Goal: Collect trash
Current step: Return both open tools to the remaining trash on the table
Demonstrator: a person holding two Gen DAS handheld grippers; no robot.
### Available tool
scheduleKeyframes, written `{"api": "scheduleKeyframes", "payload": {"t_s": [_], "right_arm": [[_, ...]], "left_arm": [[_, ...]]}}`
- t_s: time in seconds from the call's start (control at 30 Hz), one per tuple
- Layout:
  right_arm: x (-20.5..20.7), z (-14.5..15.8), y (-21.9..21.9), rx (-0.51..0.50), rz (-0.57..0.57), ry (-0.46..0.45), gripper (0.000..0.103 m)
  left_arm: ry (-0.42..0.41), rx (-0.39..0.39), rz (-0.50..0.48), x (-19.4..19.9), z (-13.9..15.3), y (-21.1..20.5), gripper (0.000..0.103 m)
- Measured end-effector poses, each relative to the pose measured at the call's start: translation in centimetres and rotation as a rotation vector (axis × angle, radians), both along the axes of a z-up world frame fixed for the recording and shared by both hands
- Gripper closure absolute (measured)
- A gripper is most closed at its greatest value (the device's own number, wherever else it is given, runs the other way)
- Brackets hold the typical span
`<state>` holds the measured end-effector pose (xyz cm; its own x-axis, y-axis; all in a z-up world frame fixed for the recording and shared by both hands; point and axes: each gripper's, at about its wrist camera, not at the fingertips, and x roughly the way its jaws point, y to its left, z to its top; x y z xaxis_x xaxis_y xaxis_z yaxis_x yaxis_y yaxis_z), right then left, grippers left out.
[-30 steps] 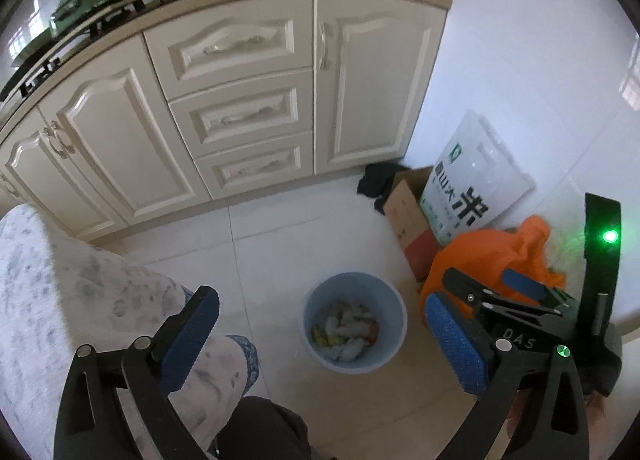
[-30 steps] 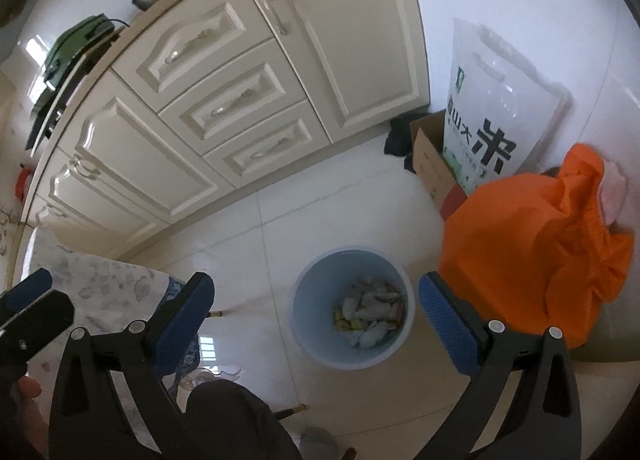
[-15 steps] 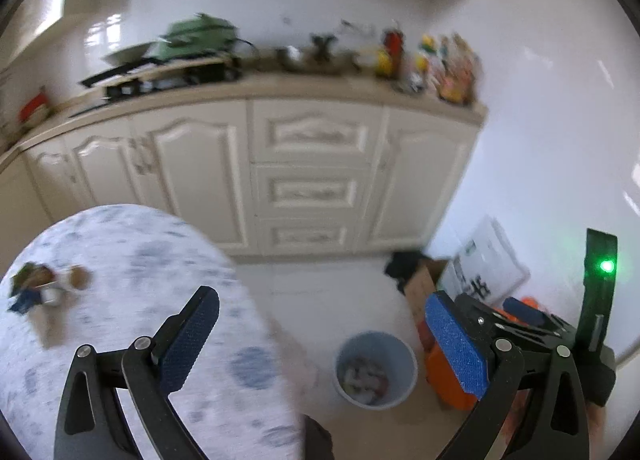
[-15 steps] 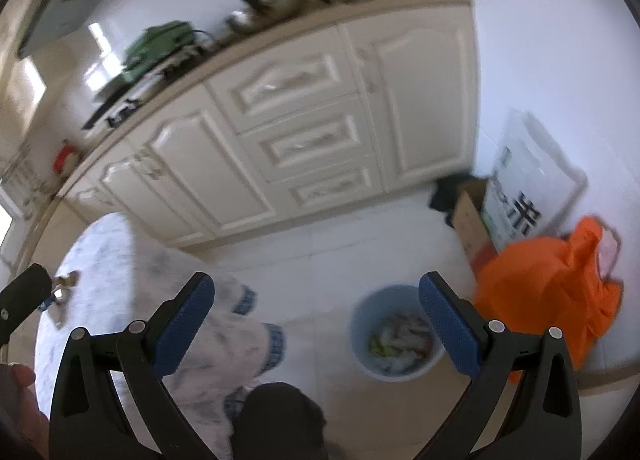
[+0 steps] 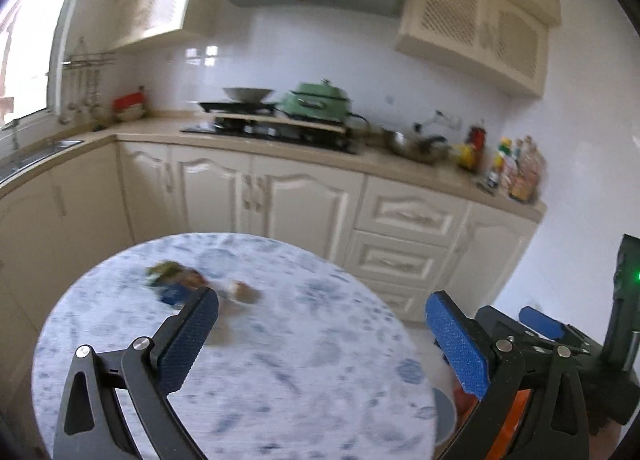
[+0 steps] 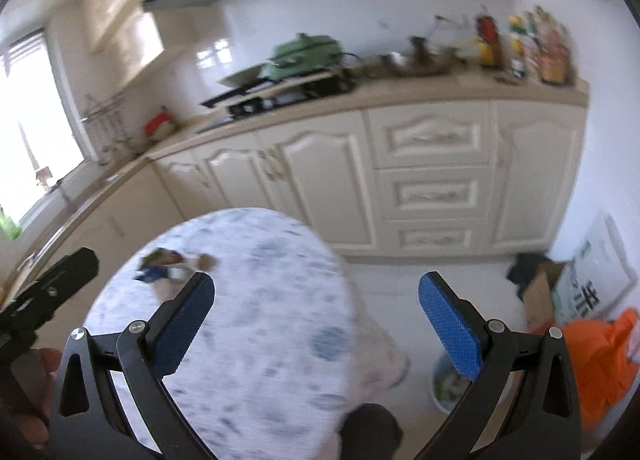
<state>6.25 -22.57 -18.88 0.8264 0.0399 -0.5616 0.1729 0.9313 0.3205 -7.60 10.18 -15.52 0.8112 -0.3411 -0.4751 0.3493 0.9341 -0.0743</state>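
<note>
Both grippers gape empty over a round table (image 5: 280, 380) with trash (image 5: 176, 284) in a kitchen

Green pot (image 5: 318, 103) on stove, orange bag (image 6: 596, 364) by wall.

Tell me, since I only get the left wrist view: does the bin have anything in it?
Observer: Yes. The right wrist view shows the bin on the floor with mixed scraps inside.
Operator: Is the right gripper free?
Observer: It is. The right gripper is open, with nothing between its pads.
Operator: What's around that orange thing?
Observer: It's an orange bag on the floor by the wall. A cardboard box and a white printed sack sit just beyond it.
</note>
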Motion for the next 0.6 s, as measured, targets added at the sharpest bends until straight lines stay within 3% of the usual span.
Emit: {"api": "scheduleKeyframes", "payload": {"t_s": [0.3, 0.6], "right_arm": [[0.9, 3.0, 7.1, -0.051, 0.108, -0.084, 0.0], [1.5, 4.1, 13.1, -0.094, 0.19, -0.147, 0.0]], "left_arm": [[-0.061, -0.016, 0.157, -5.1, 0.3, 7.4, 0.001], [-0.089, -0.004, 0.251, -6.3, 0.0, 10.0, 0.001]]}}
